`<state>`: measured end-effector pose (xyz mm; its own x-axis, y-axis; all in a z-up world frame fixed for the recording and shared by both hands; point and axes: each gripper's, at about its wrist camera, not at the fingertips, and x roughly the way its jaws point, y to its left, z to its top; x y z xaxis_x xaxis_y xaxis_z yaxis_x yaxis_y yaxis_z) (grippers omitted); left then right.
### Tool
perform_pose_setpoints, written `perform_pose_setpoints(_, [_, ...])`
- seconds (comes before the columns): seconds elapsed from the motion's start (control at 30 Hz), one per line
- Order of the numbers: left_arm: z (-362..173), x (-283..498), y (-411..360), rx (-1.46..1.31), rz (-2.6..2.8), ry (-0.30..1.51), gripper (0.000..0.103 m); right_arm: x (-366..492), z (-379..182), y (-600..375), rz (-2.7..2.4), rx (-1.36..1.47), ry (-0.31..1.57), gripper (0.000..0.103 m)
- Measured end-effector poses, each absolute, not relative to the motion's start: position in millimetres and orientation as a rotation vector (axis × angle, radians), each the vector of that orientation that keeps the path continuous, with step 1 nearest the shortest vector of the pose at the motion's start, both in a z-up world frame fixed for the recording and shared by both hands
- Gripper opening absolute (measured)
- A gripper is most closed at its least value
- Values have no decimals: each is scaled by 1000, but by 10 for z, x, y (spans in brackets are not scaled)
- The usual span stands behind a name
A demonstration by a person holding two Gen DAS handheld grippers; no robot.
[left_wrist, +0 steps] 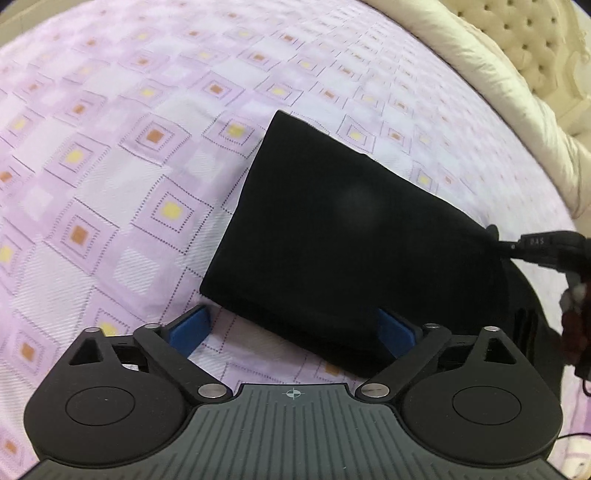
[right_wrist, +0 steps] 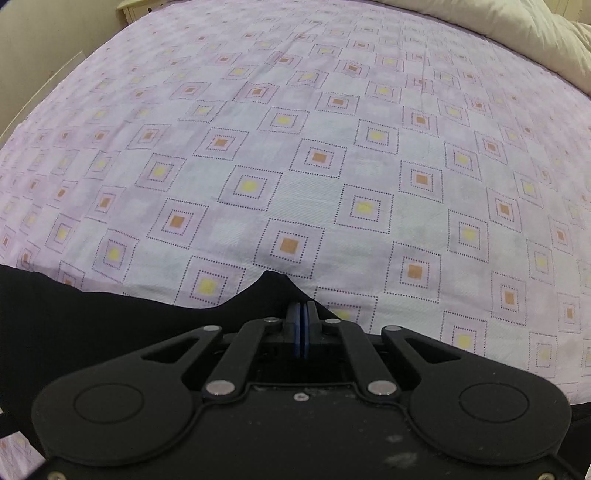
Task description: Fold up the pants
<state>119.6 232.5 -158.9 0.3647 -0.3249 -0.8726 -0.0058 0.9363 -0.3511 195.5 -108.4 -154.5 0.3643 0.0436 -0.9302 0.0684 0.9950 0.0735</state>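
Observation:
Black pants (left_wrist: 351, 229) lie folded into a flat packet on the purple patterned bed sheet (left_wrist: 110, 155). My left gripper (left_wrist: 293, 328) hangs over the packet's near edge, open wide. Its blue pads (left_wrist: 192, 326) stand either side of that edge and do not press on the cloth. The other gripper reaches in from the right (left_wrist: 535, 245) and meets the packet's right corner. In the right wrist view my right gripper (right_wrist: 301, 314) is shut, blue pads together, and the black pants (right_wrist: 110, 325) rise in a small pinched peak at its tips.
A cream quilt (left_wrist: 491, 85) and a tufted cream headboard (left_wrist: 532, 33) border the bed at the upper right. The quilt (right_wrist: 535, 33) also shows in the right wrist view, with cream furniture (right_wrist: 136, 7) at the upper left. Patterned sheet (right_wrist: 295, 147) stretches beyond the pants.

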Motion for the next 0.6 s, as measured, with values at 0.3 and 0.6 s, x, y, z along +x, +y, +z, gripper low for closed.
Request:
perform_pose_setpoints(0.3, [-1589, 1342, 2366, -405, -248, 1083, 102, 2035, -1628, -1061, -16, 102, 1208, 4])
perform_pose_setpoints(0.6, [-1606, 1633, 2237, -402, -261, 1063, 82, 2040, -1658, -1071, -14, 108, 1205, 4])
